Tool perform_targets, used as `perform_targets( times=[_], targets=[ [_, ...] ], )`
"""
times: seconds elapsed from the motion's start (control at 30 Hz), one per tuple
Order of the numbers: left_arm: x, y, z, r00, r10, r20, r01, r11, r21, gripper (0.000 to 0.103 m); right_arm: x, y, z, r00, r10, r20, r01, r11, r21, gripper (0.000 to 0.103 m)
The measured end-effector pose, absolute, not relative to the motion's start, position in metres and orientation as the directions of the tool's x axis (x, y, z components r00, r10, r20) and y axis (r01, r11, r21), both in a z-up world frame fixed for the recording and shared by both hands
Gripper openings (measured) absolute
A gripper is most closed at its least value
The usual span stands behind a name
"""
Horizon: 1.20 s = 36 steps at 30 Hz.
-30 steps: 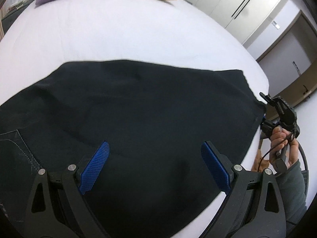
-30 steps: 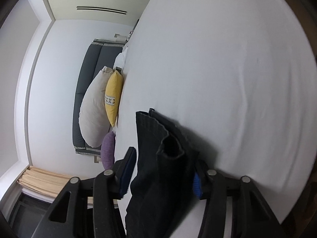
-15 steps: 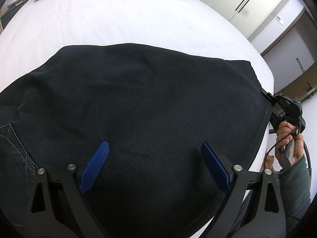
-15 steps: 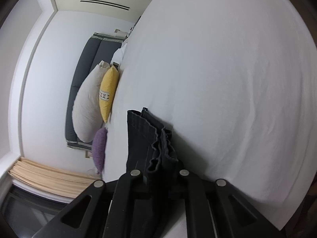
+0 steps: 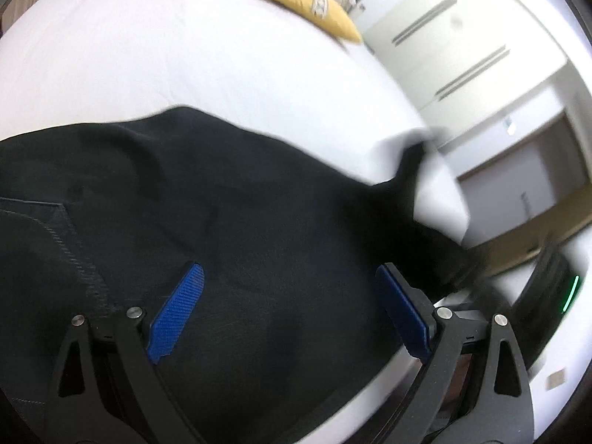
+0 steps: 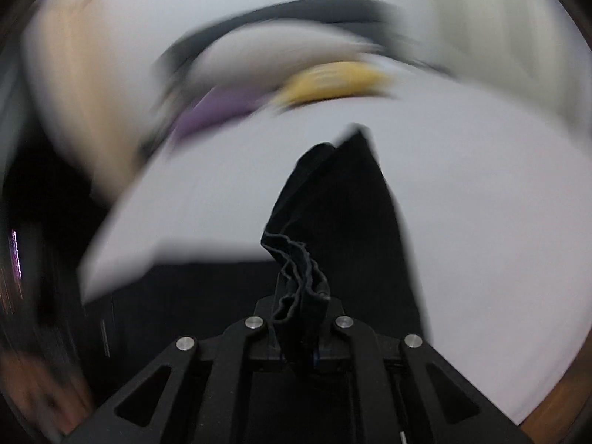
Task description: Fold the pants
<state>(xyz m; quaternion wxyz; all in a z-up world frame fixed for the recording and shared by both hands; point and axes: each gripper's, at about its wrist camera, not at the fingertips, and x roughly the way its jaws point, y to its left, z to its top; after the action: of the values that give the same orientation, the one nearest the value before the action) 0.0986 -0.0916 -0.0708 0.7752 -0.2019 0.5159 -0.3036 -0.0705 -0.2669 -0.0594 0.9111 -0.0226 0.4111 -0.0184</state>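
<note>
- Two grippers are at work on one pair of black pants [image 5: 236, 199], which lies spread over the near part of a white bed [image 5: 185, 55].
- The right gripper [image 6: 299, 336] has its jaws pressed together on a bunched, wavy hem of the pants, and the cloth rises from the bed to that pinch, so one end looks lifted.
- The left gripper [image 5: 288, 318] hovers over the middle of the dark cloth with its blue pads [image 5: 177, 310] standing wide apart and nothing between them; whether they touch the fabric I cannot tell.
- A stitched pocket seam [image 5: 55, 222] shows at the left, which suggests the waist end is there, lying flat.
- Far across the bed sit a yellow pillow [image 5: 314, 7] and a purple pillow [image 6: 218, 107], well apart from the pants.
- My reading: the fold is only starting. One end is gripped and raised; carrying it over, laying it down, and smoothing all remain.
- The right wrist view is heavily blurred, so finer detail is unclear.
</note>
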Motion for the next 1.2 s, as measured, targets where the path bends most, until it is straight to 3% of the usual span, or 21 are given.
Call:
perform_targets(
  times=[0.13,0.33,0.8,0.83,0.9,0.93,0.97,1.07,1.2],
  targets=[
    [0.102,-0.072,-0.078,0.242,-0.743,-0.625,0.182,0.667,-0.723,0.095,-0.067,-0.221,-0.103,0.598,-0.121,-0.792,-0.008,0.988,-0.157,0.01],
    [0.107,-0.072,-0.097,0.161,-0.824,-0.544,0.07,0.559,-0.826,0.095,-0.08,-0.215,-0.084,0.646,-0.191,-0.739,0.031,0.974,-0.225,0.01],
    [0.133,-0.11,-0.093,0.021,-0.863,-0.505,0.054,0.505,-0.861,0.095,-0.094,-0.175,-0.066,0.718,-0.208,-0.664,-0.009,0.951,-0.308,0.01],
    [0.132,-0.109,-0.092,0.017,-0.862,-0.506,0.063,0.506,-0.86,0.092,-0.094,-0.173,-0.066,0.719,-0.203,-0.664,-0.013,0.952,-0.305,0.01],
    [0.136,-0.108,-0.09,-0.005,-0.856,-0.516,0.091,0.514,-0.853,0.059,-0.094,-0.168,-0.065,0.724,-0.198,-0.661,-0.024,0.95,-0.311,0.01],
    [0.138,-0.108,-0.09,-0.024,-0.849,-0.528,0.1,0.524,-0.846,0.032,-0.093,-0.167,-0.064,0.727,-0.197,-0.658,-0.029,0.948,-0.316,0.01],
    [0.143,-0.107,-0.091,-0.043,-0.832,-0.553,0.114,0.545,-0.83,0.021,-0.093,-0.163,-0.062,0.732,-0.196,-0.652,-0.037,0.944,-0.326,0.01],
    [0.144,-0.099,-0.082,-0.057,-0.806,-0.59,0.191,0.571,-0.798,0.008,-0.091,-0.157,-0.059,0.742,-0.188,-0.643,-0.055,0.939,-0.339,0.01],
    [0.145,-0.094,-0.063,-0.048,-0.79,-0.611,0.279,0.577,-0.768,0.006,-0.088,-0.139,-0.058,0.755,-0.166,-0.634,-0.107,0.923,-0.37,0.01]
  ],
)
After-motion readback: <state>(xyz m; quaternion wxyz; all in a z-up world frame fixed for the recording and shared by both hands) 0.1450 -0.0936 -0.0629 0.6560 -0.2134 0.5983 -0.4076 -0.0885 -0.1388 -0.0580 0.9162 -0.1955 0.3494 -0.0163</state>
